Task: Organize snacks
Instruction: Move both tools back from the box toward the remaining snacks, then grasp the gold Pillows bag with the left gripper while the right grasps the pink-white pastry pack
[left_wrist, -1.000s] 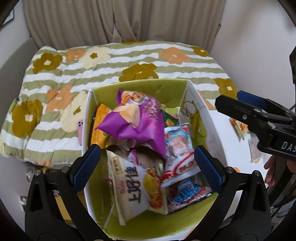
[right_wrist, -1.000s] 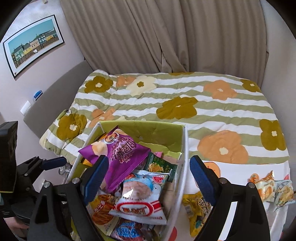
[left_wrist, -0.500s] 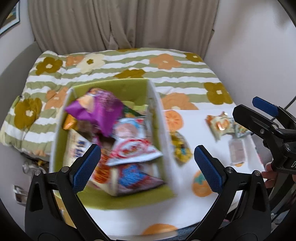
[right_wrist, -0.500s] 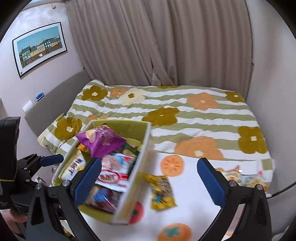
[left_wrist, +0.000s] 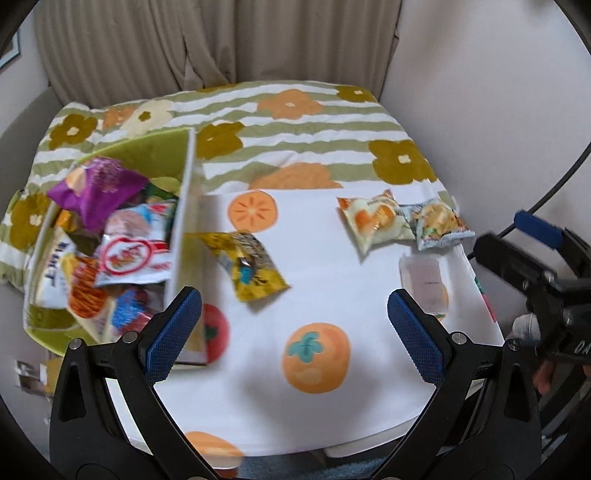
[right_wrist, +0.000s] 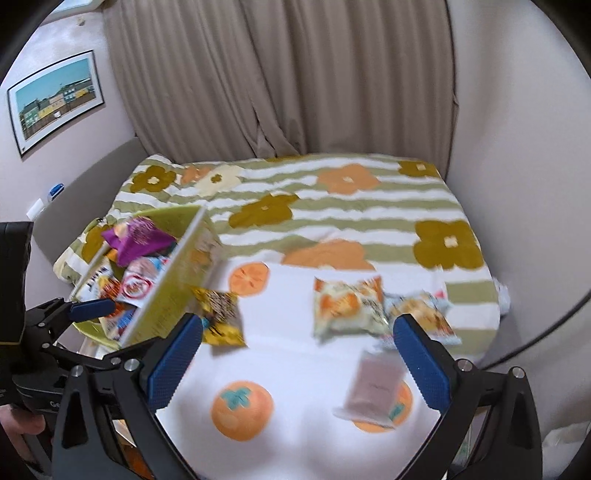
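Both grippers hang over the white table (left_wrist: 325, 280) with nothing in them: the left gripper (left_wrist: 293, 332) has its jaws spread wide and empty above the fruit-printed cloth, and the right gripper (right_wrist: 297, 354) is likewise wide open and empty. The box (left_wrist: 183, 221) sits at the table's left edge, already heaped with packets, a purple bag (left_wrist: 96, 188) on top. Four snacks lie loose outside it: a yellow packet (left_wrist: 251, 269) touching or just beside the box's near wall, an orange packet (left_wrist: 373, 221) and a pale blue packet (left_wrist: 439, 221) side by side and overlapping toward the far right, and a flat pale sachet (left_wrist: 424, 280) just in front of those two. The step in hand looks like the reach between pickups, with both claws aimed out over the table rather than into the box. Judging from where each stands, the right gripper is best placed for the sachet (right_wrist: 373, 384) or the orange packet (right_wrist: 347, 306), which lie near its fingers, while the yellow packet (right_wrist: 221, 317) lies closer to the left one. The next move calls for lowering onto one packet, closing on a crimped edge or a bulging middle rather than the flat face, and carrying it to the box. The sachet lies flat and thin, so it may slide instead of lifting.
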